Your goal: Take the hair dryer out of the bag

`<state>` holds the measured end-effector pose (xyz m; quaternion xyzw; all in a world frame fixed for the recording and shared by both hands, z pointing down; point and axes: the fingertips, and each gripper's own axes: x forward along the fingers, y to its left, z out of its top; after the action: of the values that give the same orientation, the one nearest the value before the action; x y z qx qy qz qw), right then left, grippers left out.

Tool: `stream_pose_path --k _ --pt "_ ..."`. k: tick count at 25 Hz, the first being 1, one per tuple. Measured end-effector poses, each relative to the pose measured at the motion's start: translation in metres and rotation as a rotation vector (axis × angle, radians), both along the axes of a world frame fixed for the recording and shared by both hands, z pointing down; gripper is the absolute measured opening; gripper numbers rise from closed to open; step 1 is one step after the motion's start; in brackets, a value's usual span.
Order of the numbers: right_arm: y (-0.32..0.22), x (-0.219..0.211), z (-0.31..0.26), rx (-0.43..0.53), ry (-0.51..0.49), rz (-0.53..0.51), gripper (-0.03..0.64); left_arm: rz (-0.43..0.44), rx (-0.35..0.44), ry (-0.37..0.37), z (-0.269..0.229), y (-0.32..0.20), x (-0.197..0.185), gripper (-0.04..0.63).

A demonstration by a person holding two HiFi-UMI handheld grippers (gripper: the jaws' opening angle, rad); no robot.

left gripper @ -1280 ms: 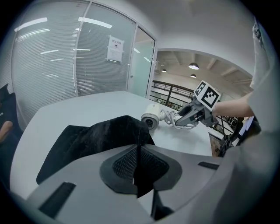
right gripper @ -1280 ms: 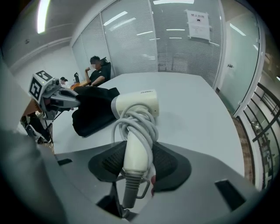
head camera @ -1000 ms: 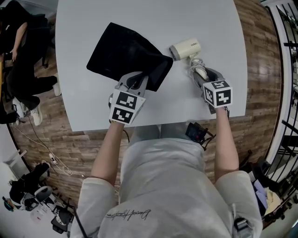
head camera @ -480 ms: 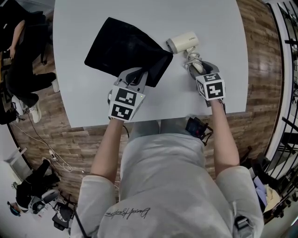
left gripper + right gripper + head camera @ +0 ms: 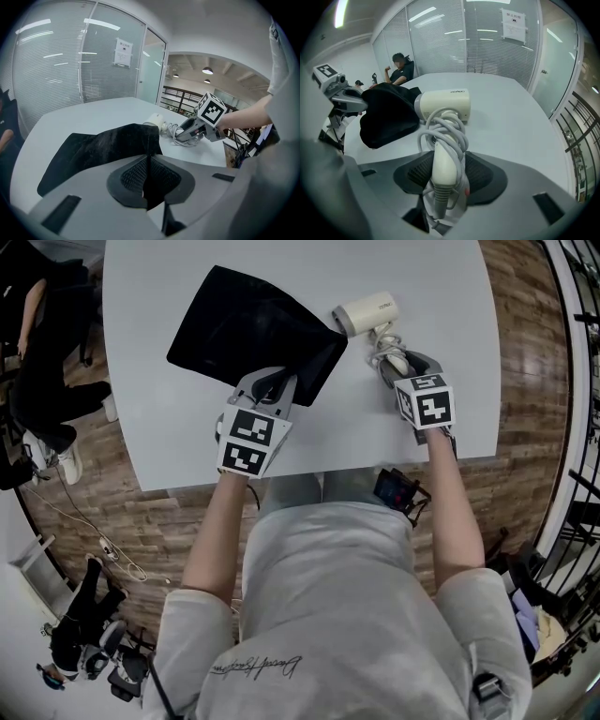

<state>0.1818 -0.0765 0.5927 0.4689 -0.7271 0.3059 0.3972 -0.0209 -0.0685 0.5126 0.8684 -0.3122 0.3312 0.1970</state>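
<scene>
The hair dryer (image 5: 367, 313) is out: right gripper (image 5: 398, 362) opening round its handle, left gripper (image 5: 267, 390) pinching the bag (image 5: 253, 329). Next, just back off.

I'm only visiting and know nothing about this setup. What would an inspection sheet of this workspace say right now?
Surface: white table.
Job's things: black bag lies on the table; white hair dryer lies outside, beside it.
Clutter: nothing seen on the table.
Grippers: left gripper fingers shut on the bag's edge; right gripper fingers opening, the dryer's handle between them.
Cables: cord wound round the handle; loose wires on the floor.
Surroundings: wooden floor, seated person, glass wall.
</scene>
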Motion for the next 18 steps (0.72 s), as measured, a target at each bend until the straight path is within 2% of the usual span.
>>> stream_pose_path --k 7,14,18 --pt "0.001 0.002 -0.008 -0.002 -0.05 0.006 0.276 0.005 0.0 -0.001 -0.002 0.003 0.004 0.026" --pt "0.003 0.004 -0.018 0.019 -0.059 0.009 0.282 0.015 0.006 -0.005 0.0 0.004 0.006 0.028" --pt "0.008 0.007 -0.031 0.04 -0.067 0.007 0.284 0.034 0.014 0.004 -0.004 0.006 0.009 0.072"
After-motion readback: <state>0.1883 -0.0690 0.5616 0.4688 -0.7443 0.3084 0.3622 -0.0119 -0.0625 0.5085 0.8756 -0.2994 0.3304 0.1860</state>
